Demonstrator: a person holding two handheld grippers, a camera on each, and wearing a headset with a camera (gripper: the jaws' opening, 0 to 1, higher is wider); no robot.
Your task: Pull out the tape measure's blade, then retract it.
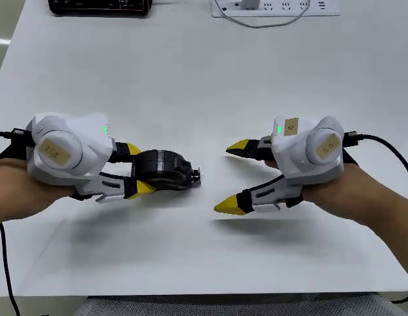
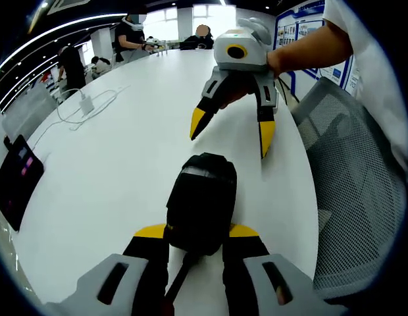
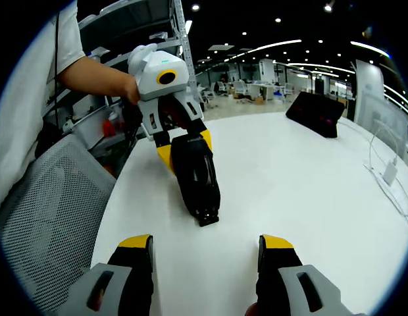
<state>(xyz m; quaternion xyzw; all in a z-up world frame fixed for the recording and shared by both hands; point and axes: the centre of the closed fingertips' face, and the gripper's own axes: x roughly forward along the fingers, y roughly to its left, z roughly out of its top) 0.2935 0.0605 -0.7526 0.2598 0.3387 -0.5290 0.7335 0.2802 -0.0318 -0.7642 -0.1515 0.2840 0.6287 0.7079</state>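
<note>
A black tape measure (image 1: 162, 170) rests on the white table (image 1: 191, 79), its blade end toward the right. My left gripper (image 1: 137, 169) is shut on the tape measure (image 2: 201, 201), yellow fingertips pressed to its two sides. My right gripper (image 1: 235, 177) stands open a short way to the right of the blade tip, nothing between its fingers. From the right gripper view the tape measure (image 3: 197, 174) lies ahead, apart from my right gripper (image 3: 207, 242), with the left gripper (image 3: 188, 147) behind it. The right gripper (image 2: 231, 131) faces me in the left gripper view.
A black device (image 1: 100, 6) lies at the table's far left edge. A white power strip (image 1: 276, 7) with a cable sits at the far right. A mesh chair (image 2: 342, 191) stands at the table's near edge. People are at the far end of the room.
</note>
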